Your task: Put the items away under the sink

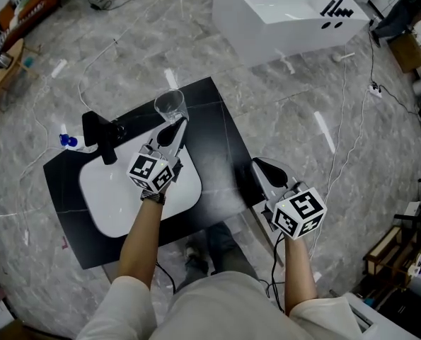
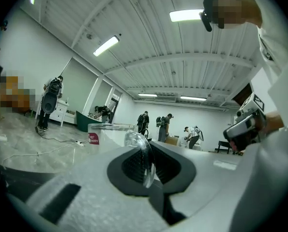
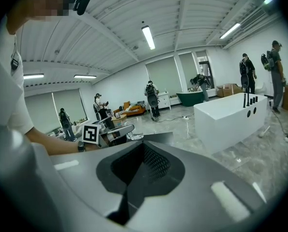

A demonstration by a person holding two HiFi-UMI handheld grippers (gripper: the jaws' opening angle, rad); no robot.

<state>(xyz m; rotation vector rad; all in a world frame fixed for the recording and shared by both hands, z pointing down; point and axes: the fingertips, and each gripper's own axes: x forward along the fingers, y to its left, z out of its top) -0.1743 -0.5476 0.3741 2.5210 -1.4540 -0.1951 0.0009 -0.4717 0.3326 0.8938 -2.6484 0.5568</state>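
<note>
1. The sink (image 1: 105, 214) is a white basin set in a black worktop (image 1: 221, 144), which stands on a grey marbled floor (image 1: 295, 112).
2. A black tap (image 1: 101, 137) stands at the sink's far left corner.
3. The glass (image 1: 170, 105) is clear and upright, mouth up. It is just past the sink's far right corner, over the black worktop.
4. The left gripper (image 1: 172, 130) reaches across the sink's far right part. Its fingers are clamped on the near wall of the glass at the rim, one inside and one outside, as the left gripper view shows.
5. The right gripper (image 1: 267, 170) is to the right of the sink, at the worktop's right edge and well apart from the glass. Its fingers are pressed together with nothing between them.
6. A large white block (image 1: 281, 16) sits on the floor well beyond the sink, to the far right.
</note>
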